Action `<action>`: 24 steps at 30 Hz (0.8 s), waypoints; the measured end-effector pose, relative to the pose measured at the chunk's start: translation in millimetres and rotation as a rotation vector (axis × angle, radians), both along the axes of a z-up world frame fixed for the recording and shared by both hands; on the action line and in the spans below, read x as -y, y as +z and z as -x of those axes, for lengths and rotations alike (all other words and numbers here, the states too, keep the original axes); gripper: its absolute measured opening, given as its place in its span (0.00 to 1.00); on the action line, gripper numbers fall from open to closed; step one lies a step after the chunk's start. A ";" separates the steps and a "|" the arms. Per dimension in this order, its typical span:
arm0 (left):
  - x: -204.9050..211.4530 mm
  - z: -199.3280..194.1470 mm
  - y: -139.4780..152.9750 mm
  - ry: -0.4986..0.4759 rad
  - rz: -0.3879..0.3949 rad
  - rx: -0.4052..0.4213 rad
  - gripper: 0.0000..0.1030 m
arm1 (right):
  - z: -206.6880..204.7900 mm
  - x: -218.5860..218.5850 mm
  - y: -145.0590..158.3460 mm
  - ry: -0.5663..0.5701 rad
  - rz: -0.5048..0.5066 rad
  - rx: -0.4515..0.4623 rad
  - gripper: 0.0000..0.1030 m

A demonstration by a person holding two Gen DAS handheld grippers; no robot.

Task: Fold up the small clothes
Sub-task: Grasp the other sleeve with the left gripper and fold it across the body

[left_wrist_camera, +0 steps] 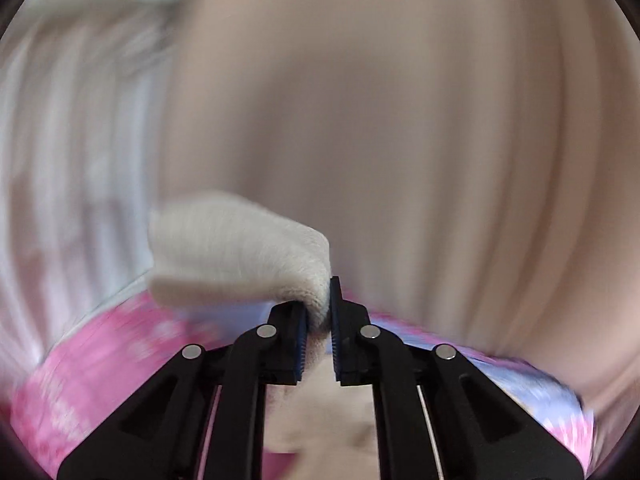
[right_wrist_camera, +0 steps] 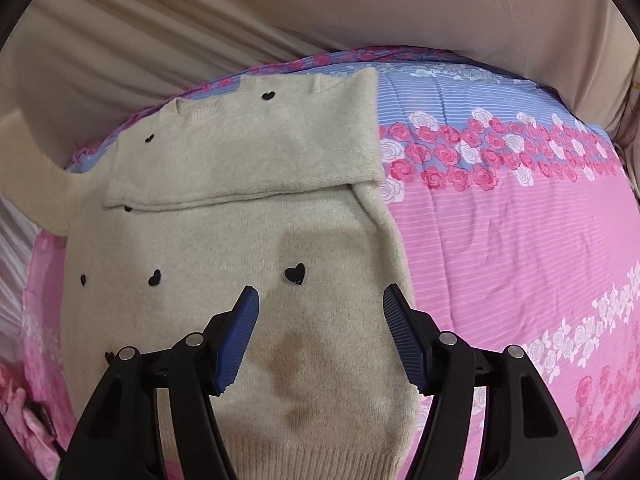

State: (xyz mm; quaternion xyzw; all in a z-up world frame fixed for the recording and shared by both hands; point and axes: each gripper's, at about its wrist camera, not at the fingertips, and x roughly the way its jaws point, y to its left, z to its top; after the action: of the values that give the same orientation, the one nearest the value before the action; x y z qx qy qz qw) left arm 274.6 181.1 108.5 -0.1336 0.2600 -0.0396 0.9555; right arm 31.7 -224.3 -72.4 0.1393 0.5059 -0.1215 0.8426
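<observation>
A small cream knit sweater with black hearts lies flat on a pink and blue flowered bedspread. Its right sleeve is folded across the chest. Its left sleeve is lifted up and away at the left edge. My right gripper is open and empty, just above the sweater's lower body. My left gripper is shut on the cuff of the left sleeve and holds it above the bed; this view is motion-blurred.
A beige sheet or curtain hangs in folds behind the bed. A pale striped fabric shows at the left of the left wrist view. The bedspread's far edge runs under the sweater's neck.
</observation>
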 end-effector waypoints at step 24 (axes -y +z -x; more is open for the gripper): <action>147.8 127.6 -194.9 -0.166 -0.160 -0.563 0.90 | -159.9 55.5 -5.3 0.031 -0.129 0.106 0.68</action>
State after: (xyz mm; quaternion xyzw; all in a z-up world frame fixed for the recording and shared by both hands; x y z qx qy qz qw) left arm 146.9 33.3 -86.4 -0.0420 0.5271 -0.0583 0.8467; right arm 191.6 -279.8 -77.7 0.1916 0.4693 -0.0681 0.8593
